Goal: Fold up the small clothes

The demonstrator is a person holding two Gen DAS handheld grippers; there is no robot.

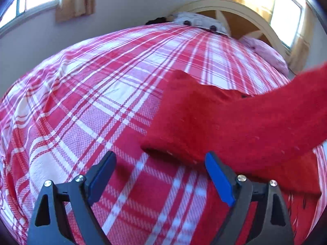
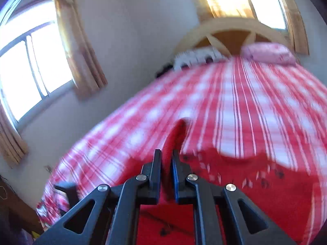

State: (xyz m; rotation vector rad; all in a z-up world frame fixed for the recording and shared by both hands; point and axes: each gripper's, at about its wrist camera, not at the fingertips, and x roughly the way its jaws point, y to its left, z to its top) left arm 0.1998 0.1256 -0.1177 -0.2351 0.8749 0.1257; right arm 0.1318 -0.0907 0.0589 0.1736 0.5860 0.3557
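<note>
A small red garment (image 1: pixel 235 118) lies on the red and white plaid bedspread (image 1: pixel 92 102). One sleeve (image 1: pixel 296 94) is lifted and stretches up to the right edge of the left wrist view. My left gripper (image 1: pixel 161 163) is open and empty, just in front of the garment's near edge. My right gripper (image 2: pixel 166 157) is shut on a fold of the red garment (image 2: pixel 235 183), which rises between its fingers. The right wrist view is blurred by motion.
The bed has a curved wooden headboard (image 1: pixel 241 12), a pink pillow (image 2: pixel 267 53) and a white patterned pillow (image 1: pixel 198 20) at its far end. Windows with tan curtains (image 2: pixel 81 57) line the wall on the left. A dark object (image 2: pixel 65 187) sits at the bed's left edge.
</note>
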